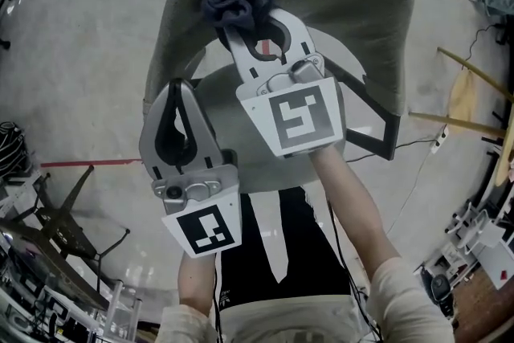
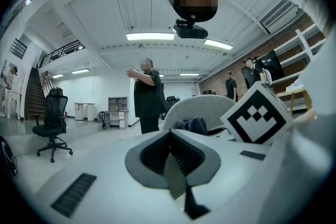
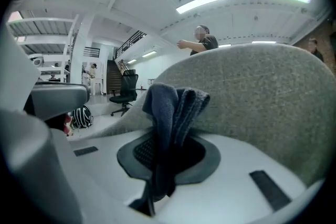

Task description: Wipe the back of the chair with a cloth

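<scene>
The grey fabric chair back fills the top of the head view, seen from behind and above. My right gripper is shut on a dark blue cloth and presses it against the upper left part of the chair back. In the right gripper view the cloth stands bunched between the jaws, right against the chair back. My left gripper hangs lower left of the chair, jaws together with nothing between them. In the left gripper view the chair and the cloth lie just ahead.
A person in dark clothes stands beyond the chair. A black office chair is off to the left on the grey floor. A folded black stand and clutter lie lower left; wooden poles and cables are at right.
</scene>
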The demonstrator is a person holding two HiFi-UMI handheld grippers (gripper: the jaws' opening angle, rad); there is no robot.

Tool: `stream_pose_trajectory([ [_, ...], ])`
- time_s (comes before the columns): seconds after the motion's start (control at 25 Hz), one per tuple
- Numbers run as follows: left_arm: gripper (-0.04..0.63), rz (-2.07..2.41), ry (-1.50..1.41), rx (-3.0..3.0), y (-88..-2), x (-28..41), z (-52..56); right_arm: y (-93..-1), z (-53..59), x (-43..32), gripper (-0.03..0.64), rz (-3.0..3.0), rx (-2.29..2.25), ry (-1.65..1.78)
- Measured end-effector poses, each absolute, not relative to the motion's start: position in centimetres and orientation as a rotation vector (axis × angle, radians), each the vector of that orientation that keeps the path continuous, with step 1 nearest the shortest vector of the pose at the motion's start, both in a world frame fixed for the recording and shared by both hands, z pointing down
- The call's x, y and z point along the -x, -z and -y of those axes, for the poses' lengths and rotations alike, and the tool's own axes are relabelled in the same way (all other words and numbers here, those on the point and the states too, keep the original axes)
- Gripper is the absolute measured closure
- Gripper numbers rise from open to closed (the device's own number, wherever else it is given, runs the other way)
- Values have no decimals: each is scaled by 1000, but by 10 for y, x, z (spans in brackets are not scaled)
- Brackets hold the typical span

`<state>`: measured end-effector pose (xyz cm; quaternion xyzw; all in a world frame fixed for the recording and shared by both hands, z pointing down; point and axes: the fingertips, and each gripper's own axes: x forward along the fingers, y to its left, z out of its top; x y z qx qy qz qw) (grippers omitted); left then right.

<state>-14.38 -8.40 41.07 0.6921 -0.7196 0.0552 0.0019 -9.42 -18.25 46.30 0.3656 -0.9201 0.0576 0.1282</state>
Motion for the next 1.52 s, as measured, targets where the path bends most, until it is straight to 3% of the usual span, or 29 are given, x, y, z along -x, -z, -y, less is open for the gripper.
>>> stream_pose_trajectory([
  [0.64, 581, 2119, -180, -2311, -412, 79, 94, -461, 217, -62, 561, 2383, -1611, -258],
  [1.52, 581, 2009, -190, -2401, -416, 23, 82, -446, 191, -143, 562, 2246, -1793, -180],
])
